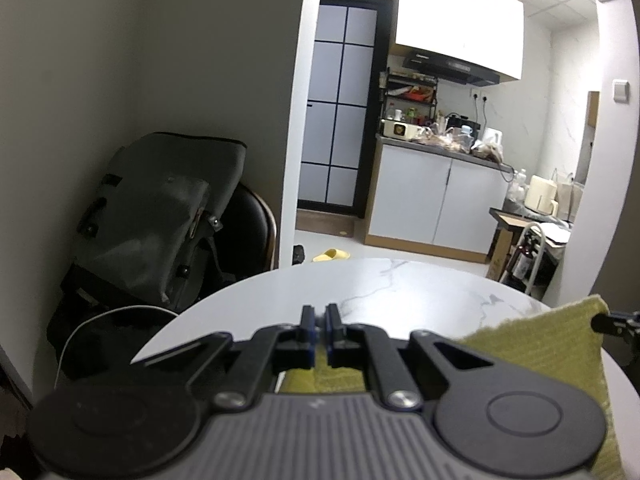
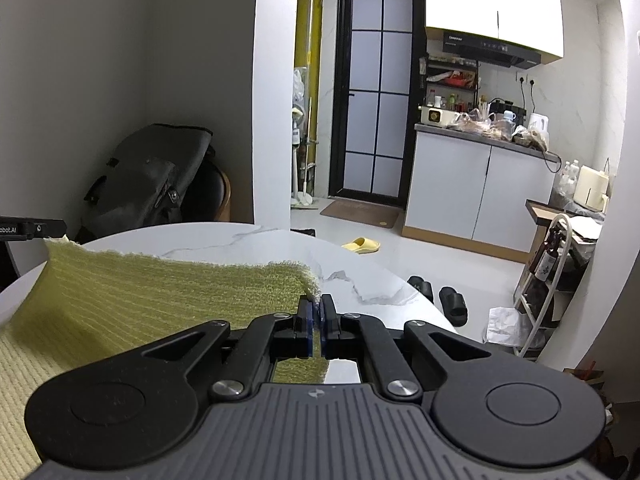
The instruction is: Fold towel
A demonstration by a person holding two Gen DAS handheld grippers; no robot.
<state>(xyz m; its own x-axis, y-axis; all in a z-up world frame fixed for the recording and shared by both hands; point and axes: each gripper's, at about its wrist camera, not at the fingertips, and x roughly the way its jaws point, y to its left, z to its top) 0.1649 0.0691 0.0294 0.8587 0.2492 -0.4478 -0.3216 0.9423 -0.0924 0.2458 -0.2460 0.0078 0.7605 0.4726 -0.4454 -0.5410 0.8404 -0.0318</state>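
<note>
A yellow-green towel (image 2: 160, 292) lies over the round white marble table (image 2: 248, 240), its far edge raised and stretched between my two grippers. My right gripper (image 2: 316, 306) is shut on the towel's right far corner. My left gripper (image 1: 320, 318) is shut on the left far corner, with towel cloth (image 1: 540, 344) showing under its fingers and trailing off to the right. Each gripper's tip shows in the other's view: the left gripper (image 2: 44, 228) at the towel's left corner, the right gripper (image 1: 600, 322) at the right corner. The near part of the towel is hidden behind the gripper bodies.
Past the table's far left edge, a grey backpack (image 1: 160, 208) rests on a dark chair against the wall. Beyond the table are a kitchen cabinet (image 2: 480, 184), a yellow slipper (image 2: 362, 245) and black slippers (image 2: 452, 300) on the floor, and a white rack with bottles (image 2: 548, 264) at right.
</note>
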